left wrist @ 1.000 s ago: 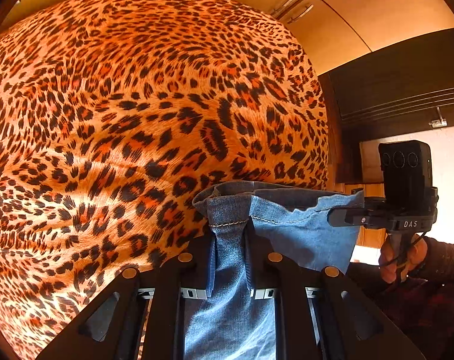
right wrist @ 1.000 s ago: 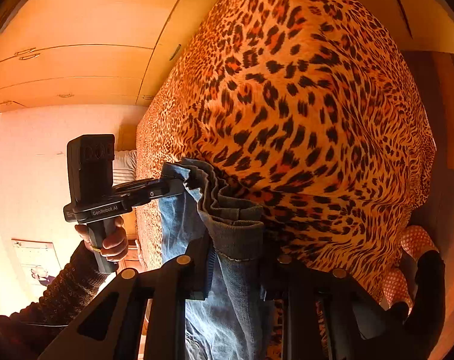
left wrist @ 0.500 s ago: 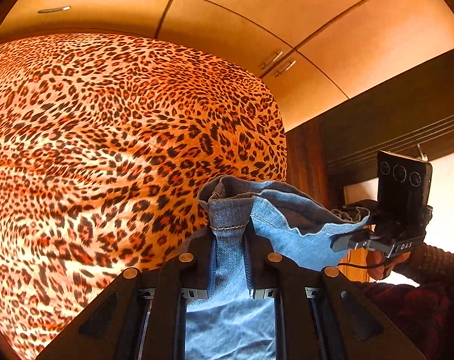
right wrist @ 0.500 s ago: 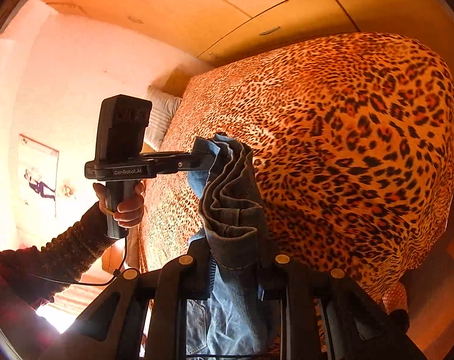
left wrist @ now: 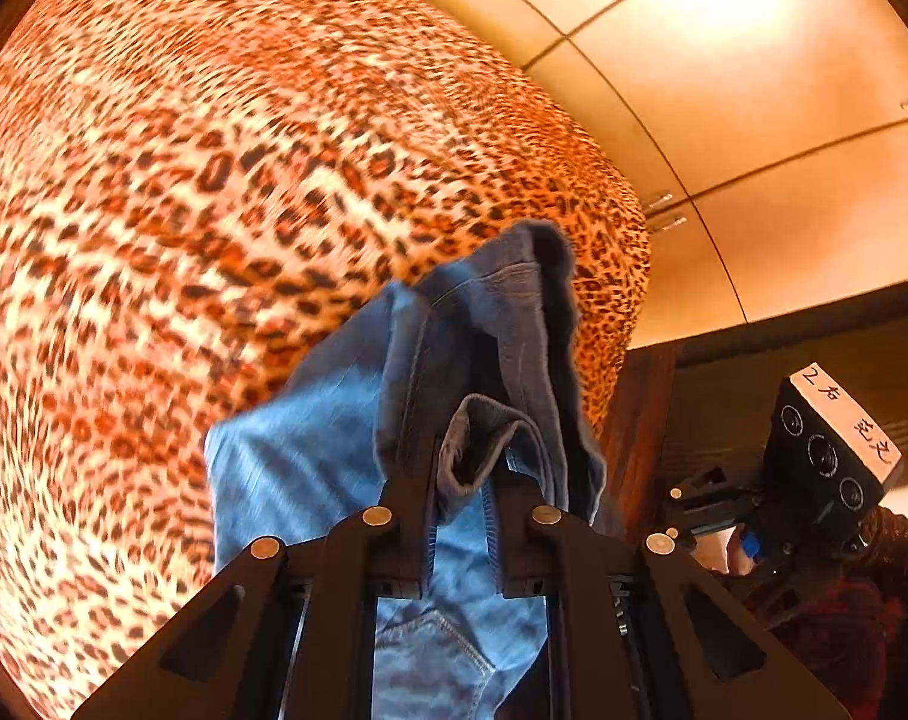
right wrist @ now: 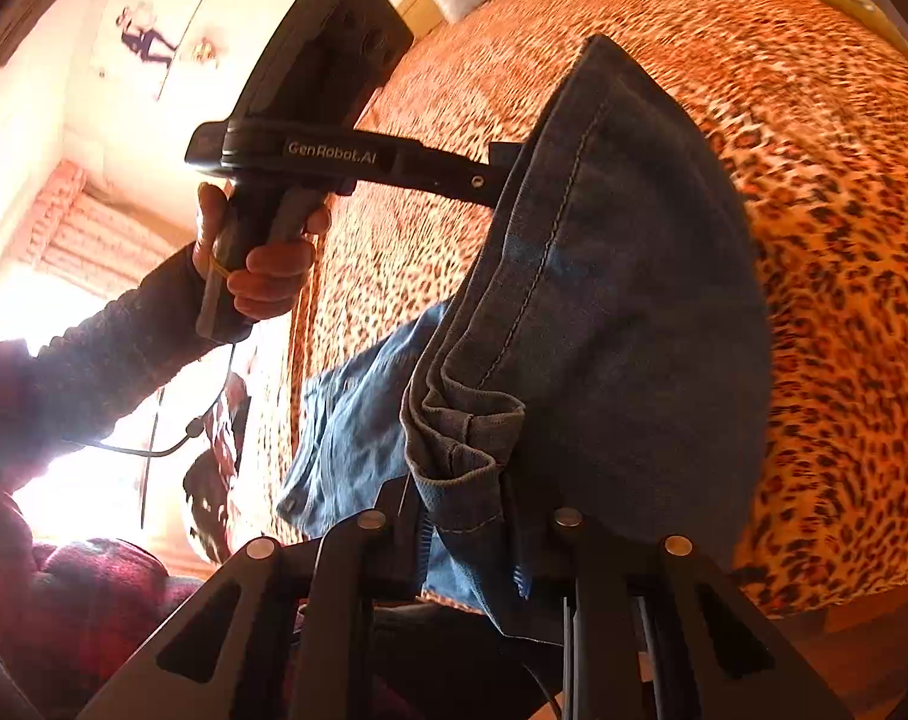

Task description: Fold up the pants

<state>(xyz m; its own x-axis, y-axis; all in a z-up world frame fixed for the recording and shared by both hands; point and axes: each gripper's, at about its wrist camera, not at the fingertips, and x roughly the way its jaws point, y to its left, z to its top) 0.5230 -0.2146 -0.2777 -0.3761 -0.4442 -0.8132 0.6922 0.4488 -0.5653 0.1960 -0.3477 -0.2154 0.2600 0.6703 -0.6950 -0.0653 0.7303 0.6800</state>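
We are working over the bed [left wrist: 184,192], its leopard-print cover filling the left and centre of both wrist views. The pants [left wrist: 334,450], blue denim, are hanging above it at lower centre of each frame, bunched at the grip. The left gripper [left wrist: 461,474] is pinching a fold of hem; the right gripper [right wrist: 472,498] is clamping bunched denim, its fingers having just eased slightly apart. We judge the carry-and-spread step is underway; next we need to lay the denim flat on the bed.
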